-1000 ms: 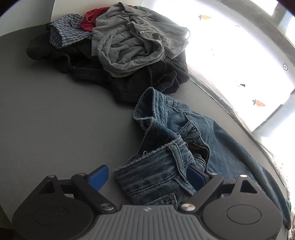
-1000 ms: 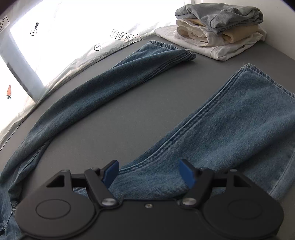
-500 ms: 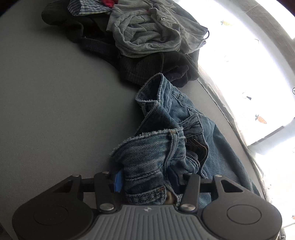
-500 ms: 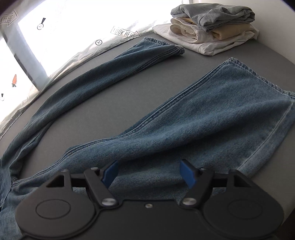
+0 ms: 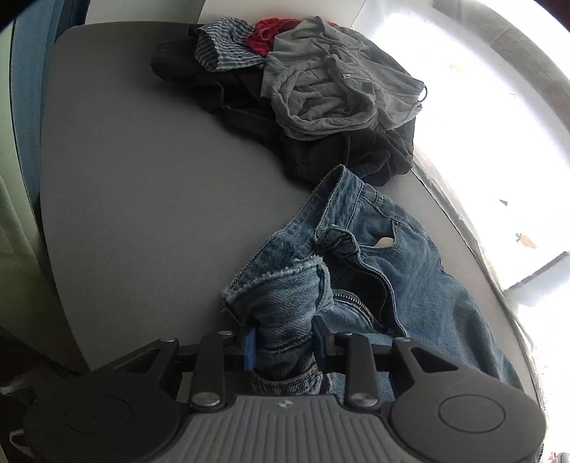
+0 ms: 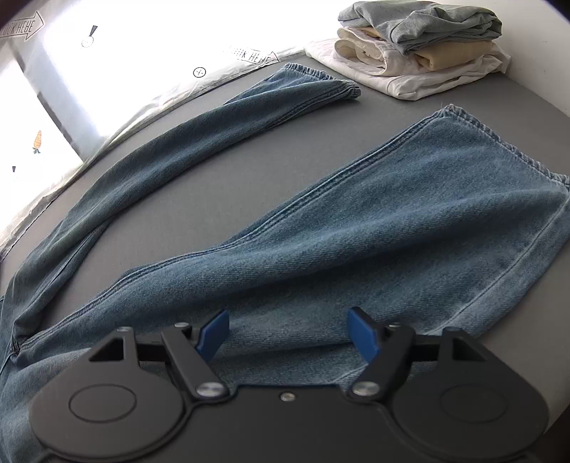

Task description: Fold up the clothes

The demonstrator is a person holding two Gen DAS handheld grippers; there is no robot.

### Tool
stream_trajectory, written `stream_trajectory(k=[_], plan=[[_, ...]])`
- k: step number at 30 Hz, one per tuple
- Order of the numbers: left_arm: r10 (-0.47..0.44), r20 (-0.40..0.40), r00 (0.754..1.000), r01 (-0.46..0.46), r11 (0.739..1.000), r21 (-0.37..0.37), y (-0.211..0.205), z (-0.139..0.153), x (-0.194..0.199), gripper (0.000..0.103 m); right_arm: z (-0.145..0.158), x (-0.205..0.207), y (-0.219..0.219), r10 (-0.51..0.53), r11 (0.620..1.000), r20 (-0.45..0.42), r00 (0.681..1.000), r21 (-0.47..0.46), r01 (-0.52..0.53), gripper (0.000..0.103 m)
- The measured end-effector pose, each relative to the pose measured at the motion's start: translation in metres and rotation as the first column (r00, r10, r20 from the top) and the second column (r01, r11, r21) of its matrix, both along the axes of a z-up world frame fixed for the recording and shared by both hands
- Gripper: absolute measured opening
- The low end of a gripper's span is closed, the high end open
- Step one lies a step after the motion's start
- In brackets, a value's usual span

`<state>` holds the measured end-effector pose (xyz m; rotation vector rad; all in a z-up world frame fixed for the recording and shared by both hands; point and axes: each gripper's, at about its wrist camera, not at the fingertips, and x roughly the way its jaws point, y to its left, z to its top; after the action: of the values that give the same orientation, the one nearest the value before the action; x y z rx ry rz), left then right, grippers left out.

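Since earlier: left gripper (image 5: pixel 283 343) moved onto jeans (image 5: pixel 374 270) waistband, jaws closing, pads pinching bunched denim, likely for straightening | right gripper (image 6: pixel 288 333) fingers apart over nearer leg, unclamped | jeans sprawled on grey table (image 5: pixel 142 199), unfolded.

The jeans (image 5: pixel 402 270) are showing mid-blue denim with paler, frayed edging at the waistband. The table (image 5: pixel 142 199) is showing plain grey. In the unfolded pile, a hoodie (image 5: pixel 335 85) is showing light grey, a shirt (image 5: pixel 221 53) is showing blue-and-white stripes, a garment (image 5: pixel 267 35) is showing red, and the clothes beneath (image 5: pixel 356 153) are showing black. In the folded stack, the top item (image 6: pixel 427 21) is showing grey-blue, the middle layers (image 6: pixel 452 53) cream, and the bottom sheet (image 6: pixel 409 83) white. The gripper pads (image 6: pixel 213 334) are showing blue on black bodies.
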<state>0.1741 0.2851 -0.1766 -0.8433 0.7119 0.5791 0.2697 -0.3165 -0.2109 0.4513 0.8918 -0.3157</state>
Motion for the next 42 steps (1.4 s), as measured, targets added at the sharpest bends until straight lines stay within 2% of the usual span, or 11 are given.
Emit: stream_trajectory(k=[2, 4, 9, 12, 20, 23, 28, 35, 37, 40, 42], plan=[[0.080, 0.025, 0.997, -0.077, 0.993, -0.087, 0.007, -0.012, -0.016, 0.042, 0.000, 0.001, 0.000, 0.008, 1.000, 0.001, 1.000, 0.000, -0.008, 0.076], [0.089, 0.007, 0.996, -0.089, 0.993, -0.081, 0.010, -0.013, -0.022, 0.043, 0.000, 0.000, -0.001, 0.009, 1.000, 0.001, 1.000, 0.002, -0.009, 0.076], [0.052, 0.010, 0.999, -0.053, 0.997, 0.065, 0.016, 0.008, -0.017, 0.044, -0.001, 0.002, -0.001, 0.004, 1.000, -0.004, 1.000, -0.002, -0.004, 0.077], [0.020, 0.043, 0.999, -0.026, 0.990, 0.135, 0.025, 0.025, -0.008, 0.050, 0.001, 0.005, 0.001, -0.001, 1.000, -0.006, 1.000, -0.010, 0.001, 0.078], [-0.149, 0.044, 0.988, 0.139, 0.972, 0.189, 0.043, 0.034, 0.056, 0.069, 0.002, 0.014, 0.016, -0.027, 0.999, -0.013, 1.000, -0.032, 0.026, 0.079], [-0.212, 0.040, 0.976, 0.202, 0.965, 0.168, 0.050, 0.028, 0.084, 0.076, 0.005, 0.019, 0.025, -0.041, 0.998, -0.011, 0.999, -0.041, 0.041, 0.081], [-0.314, 0.011, 0.949, 0.308, 0.936, 0.169, 0.067, 0.020, 0.134, 0.077, 0.007, 0.026, 0.039, -0.091, 0.995, -0.007, 0.996, -0.044, 0.090, 0.081], [-0.471, -0.083, 0.878, 0.479, 0.866, 0.145, 0.087, -0.015, 0.206, 0.081, 0.004, 0.039, 0.066, -0.147, 0.988, -0.015, 0.989, -0.051, 0.147, 0.082], [-0.487, -0.082, 0.869, 0.494, 0.863, 0.107, 0.094, -0.030, 0.220, 0.085, 0.002, 0.045, 0.073, -0.158, 0.986, -0.017, 0.987, -0.052, 0.157, 0.082], [-0.494, -0.056, 0.867, 0.497, 0.865, 0.071, 0.102, -0.044, 0.233, 0.084, 0.000, 0.060, 0.079, -0.169, 0.984, -0.025, 0.985, -0.052, 0.168, 0.082], [-0.512, 0.011, 0.859, 0.510, 0.858, 0.052, 0.104, -0.043, 0.233, 0.054, -0.001, 0.071, 0.082, -0.177, 0.983, -0.030, 0.984, -0.049, 0.176, 0.082]])
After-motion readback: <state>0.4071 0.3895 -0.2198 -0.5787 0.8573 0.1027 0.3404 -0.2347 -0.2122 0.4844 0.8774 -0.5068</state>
